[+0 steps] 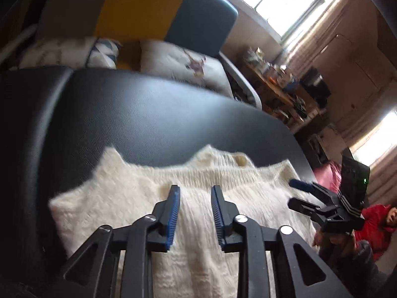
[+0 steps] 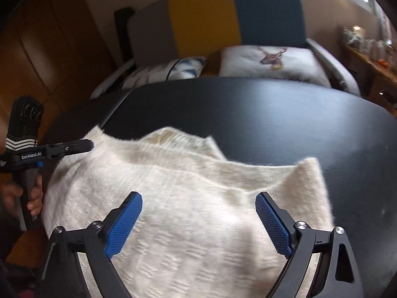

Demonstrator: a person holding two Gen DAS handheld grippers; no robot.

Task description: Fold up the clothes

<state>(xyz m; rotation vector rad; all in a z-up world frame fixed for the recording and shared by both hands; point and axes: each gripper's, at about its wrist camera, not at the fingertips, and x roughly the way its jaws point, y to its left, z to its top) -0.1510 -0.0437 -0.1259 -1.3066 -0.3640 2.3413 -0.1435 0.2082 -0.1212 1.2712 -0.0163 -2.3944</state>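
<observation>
Both grippers empty: left gripper (image 1: 195, 190) fingers narrowly apart, right gripper (image 2: 198, 198) fingers wide, each above the white sweater (image 2: 178, 198). Sweater lies partly folded on the black bench (image 2: 273, 114); sofa (image 2: 223, 17) behind.

White lettering reading "GenRobot.AI" is showing on the black side of the left gripper (image 2: 85, 145), seen in the right wrist view; nothing else is reading legibly.
</observation>
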